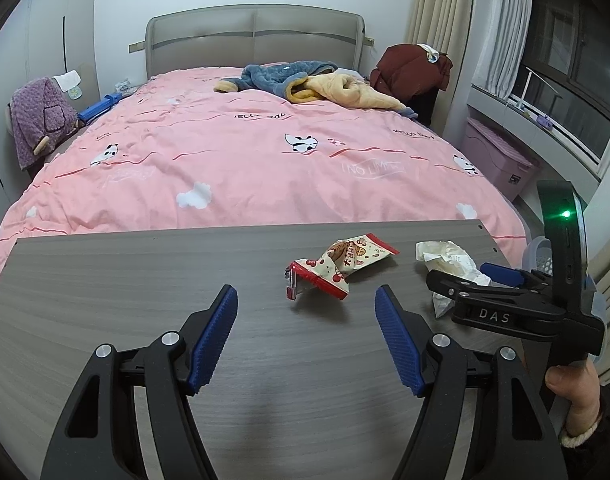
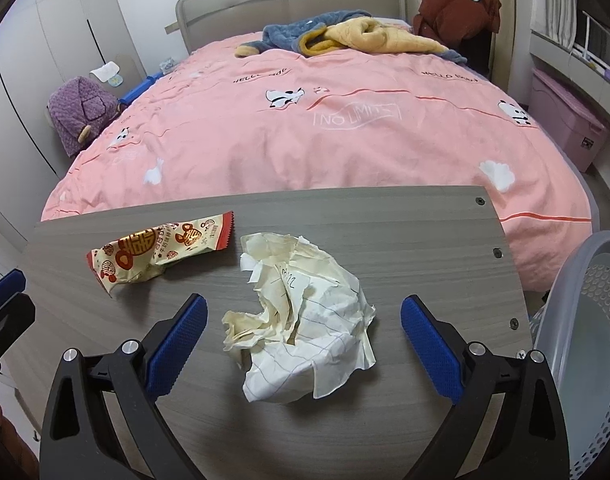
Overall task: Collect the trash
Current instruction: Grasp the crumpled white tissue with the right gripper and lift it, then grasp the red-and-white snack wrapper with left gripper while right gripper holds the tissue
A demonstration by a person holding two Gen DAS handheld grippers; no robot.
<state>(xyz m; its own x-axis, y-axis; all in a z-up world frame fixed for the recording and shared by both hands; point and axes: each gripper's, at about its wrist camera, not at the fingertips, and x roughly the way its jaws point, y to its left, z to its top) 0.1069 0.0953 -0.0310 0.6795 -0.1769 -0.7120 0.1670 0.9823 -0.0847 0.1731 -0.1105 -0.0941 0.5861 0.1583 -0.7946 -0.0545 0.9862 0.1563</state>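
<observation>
Now my right gripper (image 2: 303, 330) is spread wide around the crumpled paper (image 2: 301, 320); my left gripper (image 1: 307, 322) gapes empty; a soft squeeze could drop it short of the basket (image 2: 585, 320)

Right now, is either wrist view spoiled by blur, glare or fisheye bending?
Left wrist view: sharp; the table edge bows, corners are vignetted black, and a green light flares slightly. Right wrist view: equally sharp, even indoor light, a soft shadow under the crumpled paper; the bed bulges from distortion.

"NO LIMITS" on bedspread (image 2: 357, 114), "DAS" on right tongs (image 1: 493, 315)
</observation>
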